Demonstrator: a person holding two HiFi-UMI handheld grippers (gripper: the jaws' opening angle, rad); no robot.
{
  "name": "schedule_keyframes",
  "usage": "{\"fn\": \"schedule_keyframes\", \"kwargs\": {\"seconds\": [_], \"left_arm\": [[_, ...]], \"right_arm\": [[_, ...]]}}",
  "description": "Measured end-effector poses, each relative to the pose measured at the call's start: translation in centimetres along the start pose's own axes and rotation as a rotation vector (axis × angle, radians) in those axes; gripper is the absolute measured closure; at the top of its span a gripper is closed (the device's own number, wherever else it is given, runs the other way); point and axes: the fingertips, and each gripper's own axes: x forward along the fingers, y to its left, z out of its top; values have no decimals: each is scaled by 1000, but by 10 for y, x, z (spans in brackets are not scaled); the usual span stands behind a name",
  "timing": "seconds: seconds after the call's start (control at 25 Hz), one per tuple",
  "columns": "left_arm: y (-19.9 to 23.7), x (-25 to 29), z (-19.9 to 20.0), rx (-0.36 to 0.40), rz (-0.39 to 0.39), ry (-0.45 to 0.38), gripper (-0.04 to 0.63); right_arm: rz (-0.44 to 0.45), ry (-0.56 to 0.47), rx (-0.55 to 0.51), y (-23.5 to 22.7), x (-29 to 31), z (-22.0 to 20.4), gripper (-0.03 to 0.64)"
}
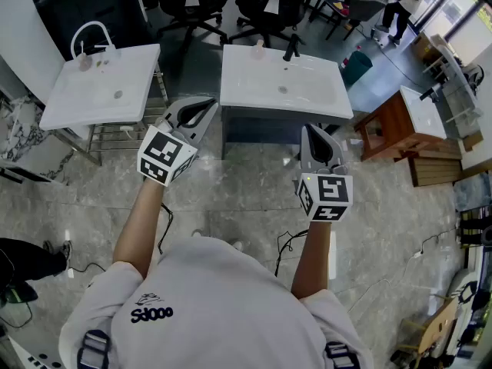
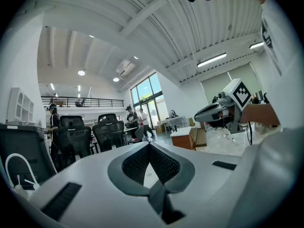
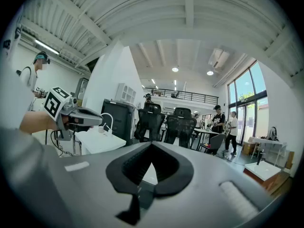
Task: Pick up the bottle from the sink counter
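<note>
Grey left tongs and right tongs were held shut, empty, short of the white ceramic sink bench — approach and opening were judged due.

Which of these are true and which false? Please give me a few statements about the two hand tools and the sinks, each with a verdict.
1. Both grippers are wide open. False: the left gripper and the right gripper each have their jaws together.
2. Neither gripper holds anything. True.
3. Two white sinks stand ahead of the person. True: the left sink and the right sink.
4. The right sink has a white arched faucet. False: it has a black faucet; the white arched faucet is on the left sink.
</note>
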Motion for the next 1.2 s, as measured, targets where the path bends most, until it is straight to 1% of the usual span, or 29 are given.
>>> {"fn": "schedule_keyframes", "kwargs": {"seconds": [0.16,0.28,0.44,0.56,0.84,0.96,1.04,1.2], "left_arm": [[-5,2,2,-3,1,1,594],[-11,4,-2,-8,2,6,594],[-23,7,-5,-10,5,19,594],[-32,9,-6,-10,9,33,594],[-54,10,-11,-50,58,54,594],[-56,11,-10,-61,84,57,594],[-57,14,-11,-61,89,62,594],[-60,23,-11,-55,94,72,594]], "right_arm": [[5,-22,31,-4,-3,0,607],[-1,-41,14,-6,-7,-1,607],[43,-52,37,-9,-13,-4,609],[59,-41,40,-15,-17,-9,609],[153,-34,78,-28,-21,-26,609],[194,-31,78,-28,-20,-31,607],[216,-22,97,-29,-18,-35,609],[224,-8,108,-37,-15,-40,609]]}}
